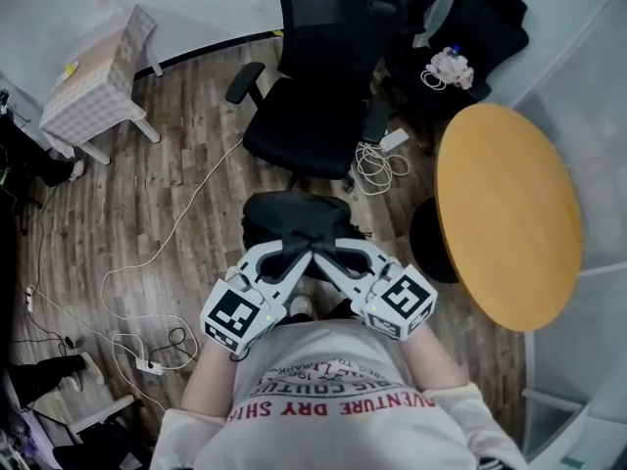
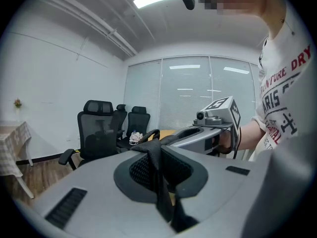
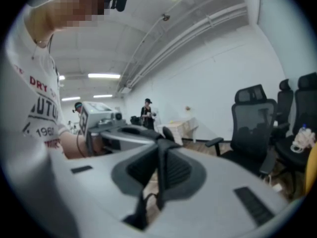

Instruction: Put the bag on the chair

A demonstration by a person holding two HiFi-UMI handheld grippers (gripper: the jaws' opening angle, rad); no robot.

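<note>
**Bag hung from both grippers, short of the chair**

Bag point(image 1: 294, 218): black, soft, contents can't be seen from any view. It hangs above the wood floor point(image 1: 186, 194) right in front of the person, near the front edge of the black chair point(image 1: 304, 116) but not on it. Left gripper point(image 1: 292, 255): jaws pinched nearly together on a black strap point(image 2: 157, 177). Right gripper point(image 1: 331, 255): likewise clamped on a strap point(image 3: 161, 175). The two gripper tips sit side by side over the bag. Second chair point(image 1: 470, 27), further back, has a white bundle point(image 1: 449, 67) on its seat.
</note>
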